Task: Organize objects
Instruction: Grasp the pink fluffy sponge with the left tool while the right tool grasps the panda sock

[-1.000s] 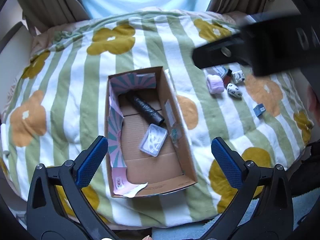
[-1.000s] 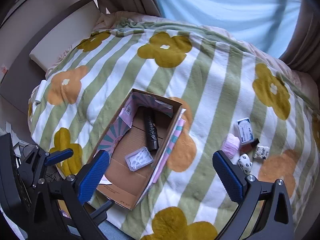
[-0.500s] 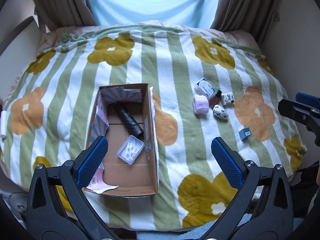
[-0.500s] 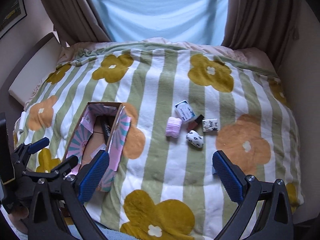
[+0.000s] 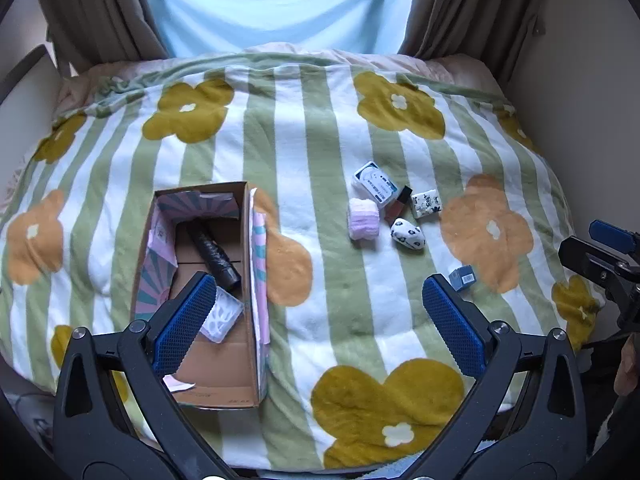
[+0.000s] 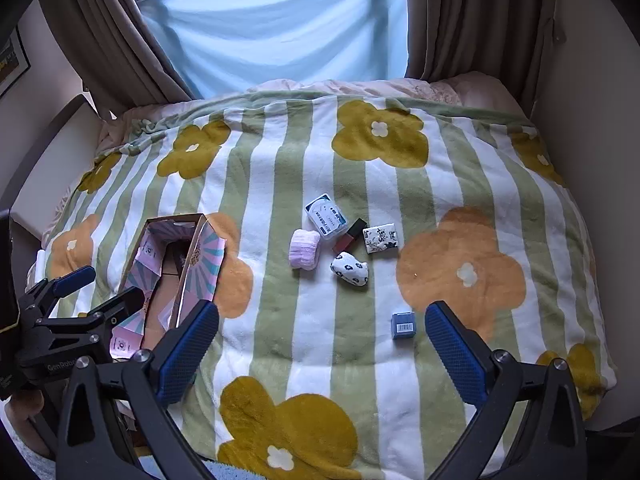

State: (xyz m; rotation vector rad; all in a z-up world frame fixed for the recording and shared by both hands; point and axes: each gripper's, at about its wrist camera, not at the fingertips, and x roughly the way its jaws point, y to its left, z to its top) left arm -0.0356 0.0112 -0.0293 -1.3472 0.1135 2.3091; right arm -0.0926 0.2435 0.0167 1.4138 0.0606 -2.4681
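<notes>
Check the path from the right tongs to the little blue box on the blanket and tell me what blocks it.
Nothing visible does. The small blue box lies alone on the blanket, just ahead of the open right tongs, apart from the other items.

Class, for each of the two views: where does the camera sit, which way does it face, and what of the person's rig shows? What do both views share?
Left wrist: on the left gripper, facing the bed; cardboard box below, right gripper at the right edge.
Right wrist: on the right gripper, facing the bed further right; left gripper at the left.
Shared: floral blanket, box, pink roll, small blue box.
</notes>
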